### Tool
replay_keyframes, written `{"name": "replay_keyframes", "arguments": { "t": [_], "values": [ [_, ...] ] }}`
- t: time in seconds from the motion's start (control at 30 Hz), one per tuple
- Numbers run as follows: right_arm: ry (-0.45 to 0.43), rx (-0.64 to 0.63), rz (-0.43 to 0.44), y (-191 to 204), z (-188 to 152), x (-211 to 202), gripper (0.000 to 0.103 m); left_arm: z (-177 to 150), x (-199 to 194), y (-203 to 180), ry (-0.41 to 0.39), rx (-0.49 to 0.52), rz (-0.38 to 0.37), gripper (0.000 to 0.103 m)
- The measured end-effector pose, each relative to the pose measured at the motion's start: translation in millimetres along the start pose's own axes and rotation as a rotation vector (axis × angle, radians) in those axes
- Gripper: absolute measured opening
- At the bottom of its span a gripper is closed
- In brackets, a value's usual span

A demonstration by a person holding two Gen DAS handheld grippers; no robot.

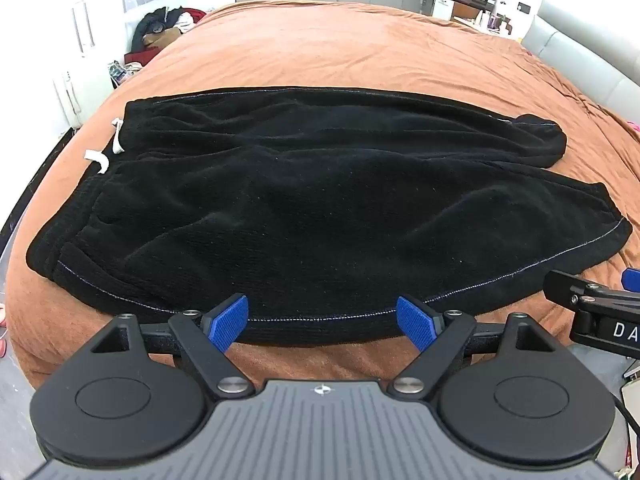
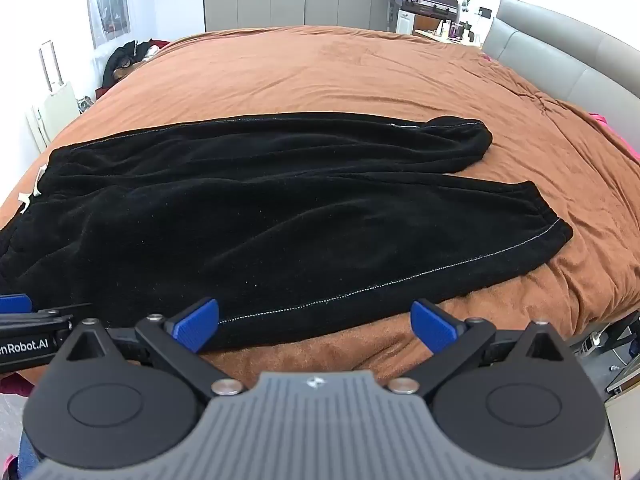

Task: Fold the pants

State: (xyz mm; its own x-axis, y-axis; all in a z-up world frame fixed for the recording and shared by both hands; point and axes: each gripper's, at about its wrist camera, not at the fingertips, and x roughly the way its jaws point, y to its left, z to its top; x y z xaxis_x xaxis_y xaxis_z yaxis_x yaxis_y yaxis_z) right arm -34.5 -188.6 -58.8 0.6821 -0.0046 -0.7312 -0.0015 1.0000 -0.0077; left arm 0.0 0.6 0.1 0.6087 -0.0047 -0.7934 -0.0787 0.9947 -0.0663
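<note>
Pants (image 2: 256,216) waistband beyond left edge

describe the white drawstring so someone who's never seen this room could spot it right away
Find the big bed with the brown blanket; black pants lie flat across it. Follow them to their waistband end at the left, where the white drawstring pokes out. Its short curled cord ends are the only white thing against the black fabric.

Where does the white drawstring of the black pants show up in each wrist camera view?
Left wrist: the white drawstring lies at the left, beside the waistband.
Right wrist: the drawstring is at the far left edge, partly cut off.
Shared landmark: the grey headboard at the upper right.
</note>
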Motion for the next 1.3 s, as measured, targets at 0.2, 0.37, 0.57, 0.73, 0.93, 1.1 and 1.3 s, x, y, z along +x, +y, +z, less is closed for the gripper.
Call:
{"name": "replay_keyframes", "arguments": {
  "t": [0.2,0.37,0.57,0.73,0.93,1.1,1.3],
  "values": [
    [-0.009,-0.001,-0.006,-0.3,-0.1,-0.2,0.098,1.9,-1.2,6.6,-0.003,-0.013,-0.006,0.098],
    [-0.009,0.003,-0.005,0.6,-2.5,-3.5,0.098,-2.0,-0.1,-0.9,-0.005,0.008,0.009,0.098],
    [-0.005,0.005,-0.003,-3.7,-2.4,0.0,0.098,-1.7,2.3,-1.8,0.006,0.002,0.007,0.098],
    [-0.001,0.003,-0.007,-2.5,-0.8,-0.1,0.098,-1.9,2.8,-1.1,0.007,0.001,0.005,0.098],
    [0.001,0.003,-0.007,-2.2,0.4,0.9,0.098,-2.6,2.7,-0.8,0.007,0.0,0.003,0.098],
    [0.003,0.003,-0.008,-1.7,0.2,0.2,0.098,-3.2,3.7,-0.6,0.01,0.0,0.003,0.098],
    [0.002,0.003,-0.007,-1.9,0.1,0.6,0.098,-3.8,3.8,-0.7,0.009,-0.002,0.003,0.098]
  ]
}}
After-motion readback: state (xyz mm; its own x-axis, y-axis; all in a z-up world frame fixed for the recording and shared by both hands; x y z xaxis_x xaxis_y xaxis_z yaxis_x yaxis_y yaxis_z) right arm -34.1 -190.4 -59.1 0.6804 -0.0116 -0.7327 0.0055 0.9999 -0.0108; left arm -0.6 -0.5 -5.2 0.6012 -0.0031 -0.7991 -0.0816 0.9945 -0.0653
